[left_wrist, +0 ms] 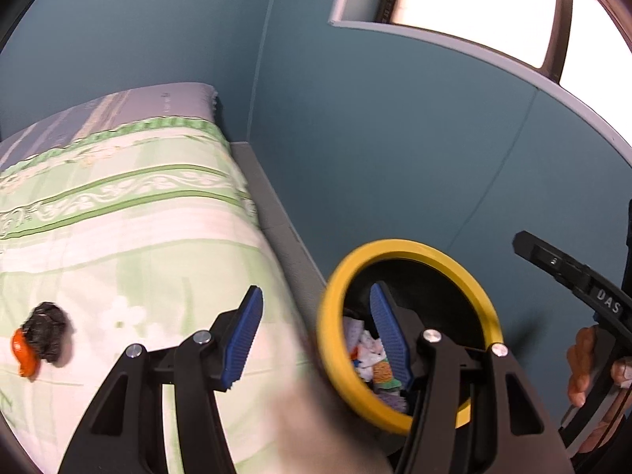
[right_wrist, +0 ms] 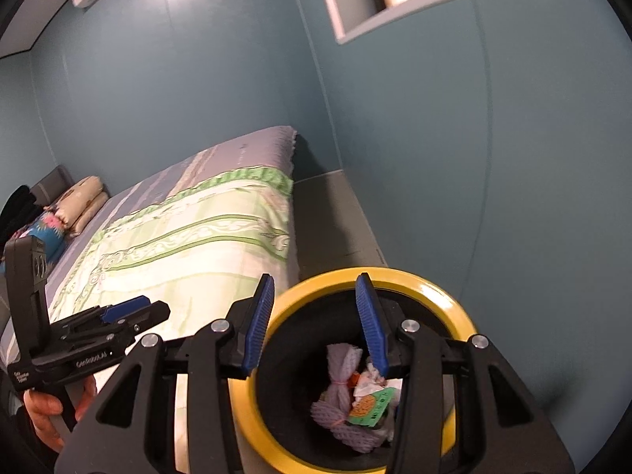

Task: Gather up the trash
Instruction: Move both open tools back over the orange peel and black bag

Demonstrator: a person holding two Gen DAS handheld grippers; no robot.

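Left wrist view: the left gripper (left_wrist: 316,335) has its blue-padded jaws apart with nothing between the pads. One finger (left_wrist: 241,339) shows over the green-striped bedspread (left_wrist: 130,205); the other appears over the mouth of the trash bin (left_wrist: 335,347), a black bin with a yellow rim standing just beside the bed's edge. Inside the bin lie crumpled paper scraps (left_wrist: 369,351). On the bedspread, well to the left of the jaws, lies a crumpled black wad (left_wrist: 45,331) touching an orange piece (left_wrist: 23,355); neither touches the gripper. At the right edge a hand (left_wrist: 582,363) holds the other gripper's handle.

Right wrist view: the right gripper (right_wrist: 316,328) also has its jaws apart and empty. Its left pad (right_wrist: 258,324) shows at the bin's near rim (right_wrist: 434,288), its right pad over the opening. In the bin lie a pale purple mesh bundle (right_wrist: 341,399), white paper and a green-and-orange wrapper (right_wrist: 371,403), below the pads and apart from them. The left gripper (right_wrist: 122,312) shows at the lower left over the bed, with pillows (right_wrist: 81,201) at the bed's far end.
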